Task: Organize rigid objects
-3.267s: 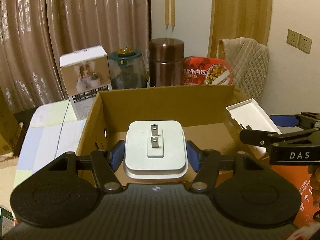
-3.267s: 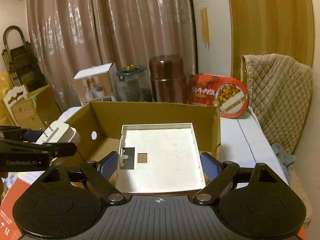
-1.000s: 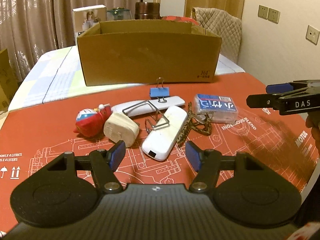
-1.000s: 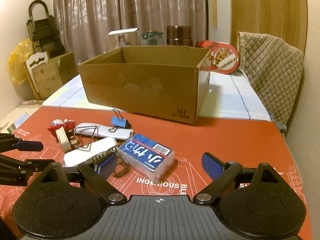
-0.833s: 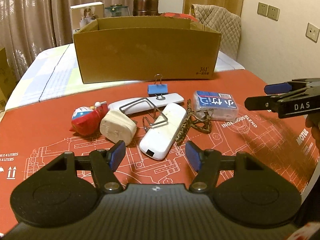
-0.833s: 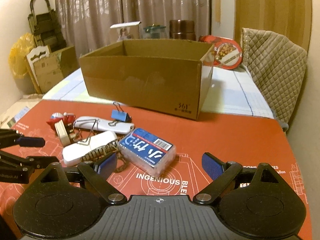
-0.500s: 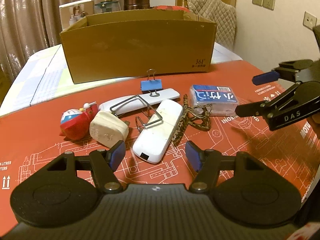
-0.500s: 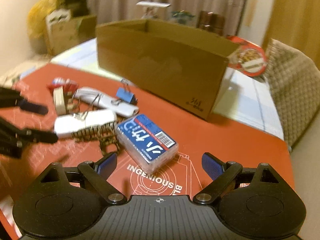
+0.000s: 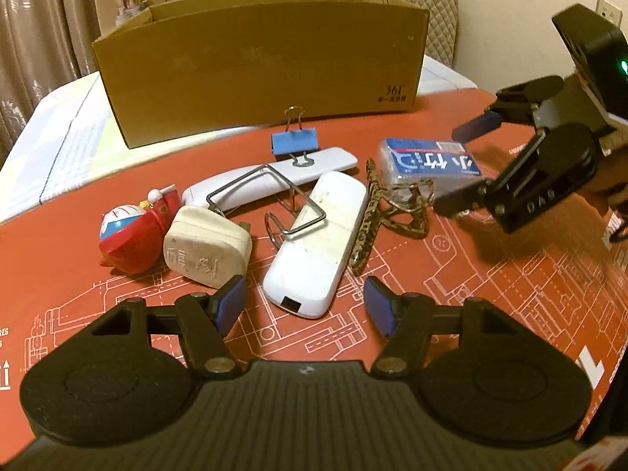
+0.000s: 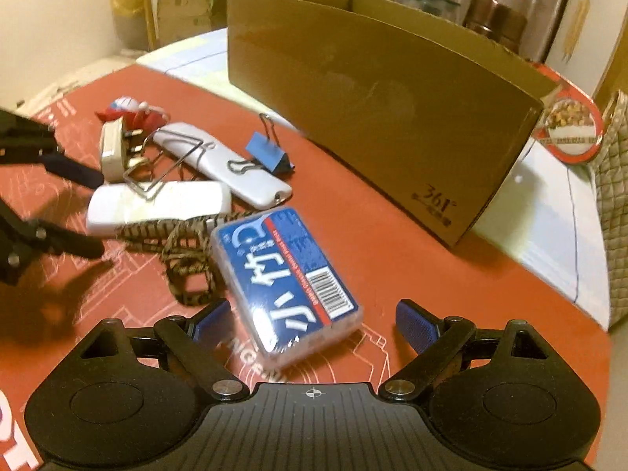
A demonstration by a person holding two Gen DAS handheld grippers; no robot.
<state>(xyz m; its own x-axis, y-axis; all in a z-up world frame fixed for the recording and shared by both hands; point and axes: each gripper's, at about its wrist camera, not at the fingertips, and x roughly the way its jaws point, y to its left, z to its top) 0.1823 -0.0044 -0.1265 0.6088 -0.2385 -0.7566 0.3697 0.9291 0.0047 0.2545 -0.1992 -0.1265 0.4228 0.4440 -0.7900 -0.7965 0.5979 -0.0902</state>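
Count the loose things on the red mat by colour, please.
White: 3 (plug, long case, flat case)
Blue: 2 (binder clip, box)
Red: 1 (toy)
Metal: 1 (wire clip)
Patterned: 1 (cord)
Total: 8

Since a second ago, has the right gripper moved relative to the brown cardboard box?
Yes. The right gripper has dropped and closed in leftward, from level with the cardboard box to the blue-labelled plastic case.

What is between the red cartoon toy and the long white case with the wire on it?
A cream plastic plug lies between the red cartoon toy and the white oblong case, touching the toy. The left wrist view shows it best.
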